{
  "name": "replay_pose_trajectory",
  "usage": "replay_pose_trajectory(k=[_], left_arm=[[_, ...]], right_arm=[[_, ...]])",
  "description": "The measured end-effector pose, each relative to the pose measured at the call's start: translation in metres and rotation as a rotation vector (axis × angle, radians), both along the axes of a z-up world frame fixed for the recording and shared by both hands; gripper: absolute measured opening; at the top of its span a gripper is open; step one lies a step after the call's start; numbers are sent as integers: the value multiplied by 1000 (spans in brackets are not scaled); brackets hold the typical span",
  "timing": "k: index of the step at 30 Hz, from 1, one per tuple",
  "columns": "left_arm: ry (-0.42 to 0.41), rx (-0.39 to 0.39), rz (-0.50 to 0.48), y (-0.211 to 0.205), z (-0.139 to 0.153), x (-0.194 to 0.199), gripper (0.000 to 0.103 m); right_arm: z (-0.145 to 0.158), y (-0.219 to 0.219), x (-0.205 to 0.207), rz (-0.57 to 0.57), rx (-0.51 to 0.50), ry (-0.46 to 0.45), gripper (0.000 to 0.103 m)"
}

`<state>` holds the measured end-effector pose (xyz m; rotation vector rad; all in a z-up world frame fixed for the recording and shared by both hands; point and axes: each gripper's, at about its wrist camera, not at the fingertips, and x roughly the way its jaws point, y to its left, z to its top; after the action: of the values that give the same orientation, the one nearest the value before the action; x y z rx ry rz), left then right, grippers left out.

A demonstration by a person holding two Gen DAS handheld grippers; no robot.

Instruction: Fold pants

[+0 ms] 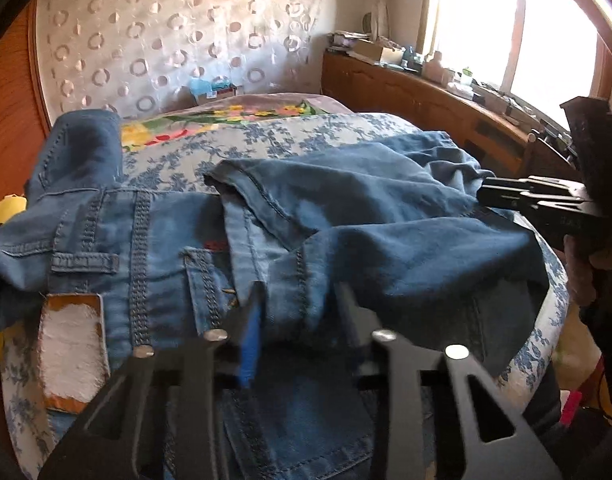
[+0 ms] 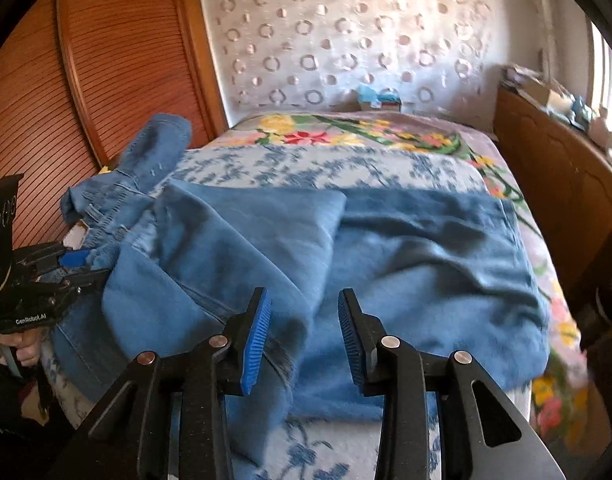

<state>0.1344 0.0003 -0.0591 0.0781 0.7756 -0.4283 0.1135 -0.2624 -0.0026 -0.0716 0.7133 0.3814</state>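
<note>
Right under our noses in the left wrist view, the left gripper point(image 1: 302, 312) has its jaws spread apart, with a bunched ridge of the jeans point(image 1: 345, 232) sitting between them; we can't tell if the pads actually bite the denim. Its blue pad point(image 1: 250, 344) shows on the left finger only, the other side is blurry. Just left of that finger we see the waistband area, with a belt loop point(image 1: 84, 262) and a white-and-tan leather patch point(image 1: 72, 354) facing up.

Over on the other side, the right gripper point(image 2: 304, 332) is wide open too, both blue ribbed pads point(image 2: 256, 340) visible, holding nothing, hovering low over the leg fabric near the bed's front edge.

The jeans lie sprawled across the bed point(image 2: 345, 168), waist toward the left side, legs toward the right with one leg end flipped back over the rest. Underneath we've got a blue-and-white floral bedspread, and further back a flowered blanket point(image 2: 345, 132). A slatted wooden door point(image 2: 106, 60) stands on the left, and a cluttered wooden cabinet point(image 1: 425, 92) runs under the bright window point(image 1: 485, 20).
</note>
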Motion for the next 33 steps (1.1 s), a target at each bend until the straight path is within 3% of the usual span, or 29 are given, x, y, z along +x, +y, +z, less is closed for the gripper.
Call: replay_pose_trajectory(k=[2,4,14,19,22,27,29,33], left_arm=[[-13,-1,-4,1,4,-6,17],[-35,-22,0,6,11,-14,13],[-209,-75,93,61,81,-67,11],[-171,-39,138,88,77,-74,11],[-116,-32,145,97,63,-75,18],[-101,-4,165,101,55,-76,32],[-104,-15,163,105,57,-76,48],[-105,-14,171,109,56,-72,61]], right_arm=[[2,2,-2,-4,12,6,37],[4,5,-4,-10,26,7,37],[20,29,-21,23,64,-19,37],[24,50,-30,62,66,-25,37],[17,49,-27,80,62,-18,37],[10,51,-20,92,44,-16,37],[7,46,-14,92,42,-13,37],[6,42,-10,88,41,-15,37]])
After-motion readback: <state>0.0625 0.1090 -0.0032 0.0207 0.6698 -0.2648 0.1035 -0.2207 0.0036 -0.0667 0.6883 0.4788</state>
